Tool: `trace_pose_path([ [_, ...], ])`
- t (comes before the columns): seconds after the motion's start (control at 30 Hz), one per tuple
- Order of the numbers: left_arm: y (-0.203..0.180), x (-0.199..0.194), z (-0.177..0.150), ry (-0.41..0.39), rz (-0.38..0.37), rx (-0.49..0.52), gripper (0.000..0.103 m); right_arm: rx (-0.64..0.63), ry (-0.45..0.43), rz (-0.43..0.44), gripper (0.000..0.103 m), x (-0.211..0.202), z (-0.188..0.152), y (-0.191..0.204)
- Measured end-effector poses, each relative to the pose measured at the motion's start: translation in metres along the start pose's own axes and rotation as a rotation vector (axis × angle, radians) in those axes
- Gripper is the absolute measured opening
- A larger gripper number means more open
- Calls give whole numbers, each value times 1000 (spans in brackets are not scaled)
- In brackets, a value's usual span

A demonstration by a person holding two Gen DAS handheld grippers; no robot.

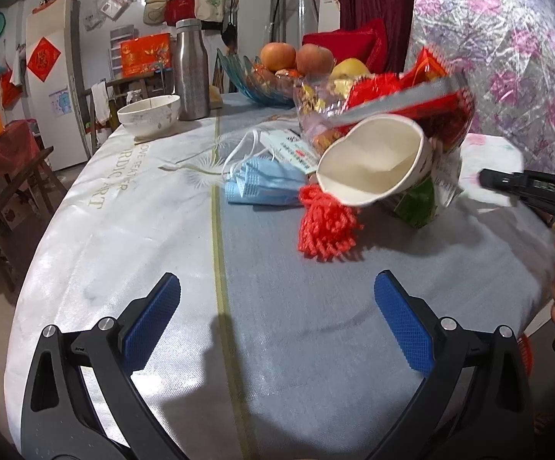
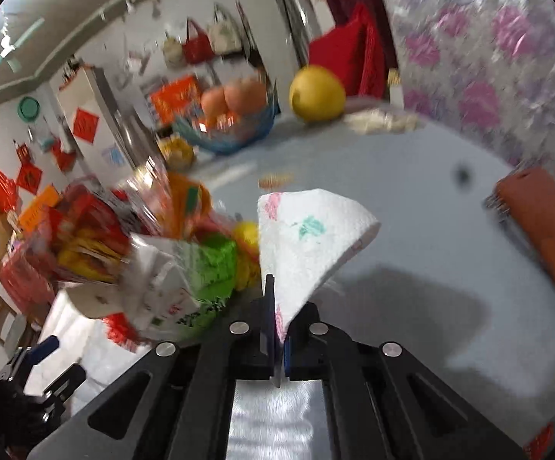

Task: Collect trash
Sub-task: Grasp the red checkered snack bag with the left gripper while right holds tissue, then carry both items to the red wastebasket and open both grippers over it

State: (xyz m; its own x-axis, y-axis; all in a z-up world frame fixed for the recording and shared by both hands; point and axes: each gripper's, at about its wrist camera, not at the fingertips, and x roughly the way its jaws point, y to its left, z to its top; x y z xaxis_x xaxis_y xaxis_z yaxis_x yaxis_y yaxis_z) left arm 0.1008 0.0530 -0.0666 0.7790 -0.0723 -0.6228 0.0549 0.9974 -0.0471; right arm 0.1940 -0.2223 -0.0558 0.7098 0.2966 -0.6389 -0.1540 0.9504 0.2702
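The printed paper towel (image 2: 308, 245) is pinched by one corner between the pressed-together fingers of the right gripper (image 2: 276, 329), fanning upward and away over the table (image 2: 411, 199). Just to its left lies a heap of wrappers (image 2: 185, 276) and a tipped paper cup (image 1: 373, 161). The left gripper (image 1: 277, 318) hangs spread and empty, above bare cloth.

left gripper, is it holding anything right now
No, the left gripper stands open over bare tablecloth, with nothing between its blue pads.
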Motion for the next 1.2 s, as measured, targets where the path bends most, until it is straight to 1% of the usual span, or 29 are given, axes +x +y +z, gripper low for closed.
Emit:
trace_pose_path([
  [0.1,-1,-6,13,-13,-36,0,97,-3,-51,-6,4,-27,0,-4],
  [0.23,-10,-16,40,-51,-87,0,97,1,-103,-22,4,-57,-4,-13],
  [0.3,-23,-21,59,-65,-133,17,97,11,-113,-22,4,-68,-11,-17],
  [0.4,-45,-23,79,-92,-165,46,97,30,-118,-20,4,-75,-16,-26],
  [0.47,-64,-18,91,-106,-187,92,97,42,-122,-18,4,-81,-23,-30],
  [0.53,-81,-7,99,-116,-182,142,97,52,-121,-18,4,-83,-24,-35],
  [0.57,-87,1,102,-116,-166,157,97,57,-122,-19,4,-84,-26,-38],
  [0.63,-90,14,104,-105,-159,151,81,65,-125,-21,4,-87,-29,-41],
  [0.67,-88,21,105,-81,-174,138,59,68,-127,-23,4,-89,-31,-44],
  [0.7,-86,26,107,-54,-195,126,50,70,-128,-23,4,-90,-32,-46],
  [0.77,-75,29,108,-38,-227,88,47,80,-134,-21,4,-92,-33,-51],
  [0.83,-68,25,109,-50,-223,74,46,92,-139,-14,4,-92,-34,-55],
  [1.03,-60,-7,125,-140,-229,90,45,100,-161,-1,4,-99,-33,-57],
  [1.13,-63,-20,132,-149,-273,88,45,97,-191,-5,4,-111,-31,-56],
  [1.2,-71,-29,134,-152,-317,96,45,93,-211,-12,4,-122,-30,-56],
])
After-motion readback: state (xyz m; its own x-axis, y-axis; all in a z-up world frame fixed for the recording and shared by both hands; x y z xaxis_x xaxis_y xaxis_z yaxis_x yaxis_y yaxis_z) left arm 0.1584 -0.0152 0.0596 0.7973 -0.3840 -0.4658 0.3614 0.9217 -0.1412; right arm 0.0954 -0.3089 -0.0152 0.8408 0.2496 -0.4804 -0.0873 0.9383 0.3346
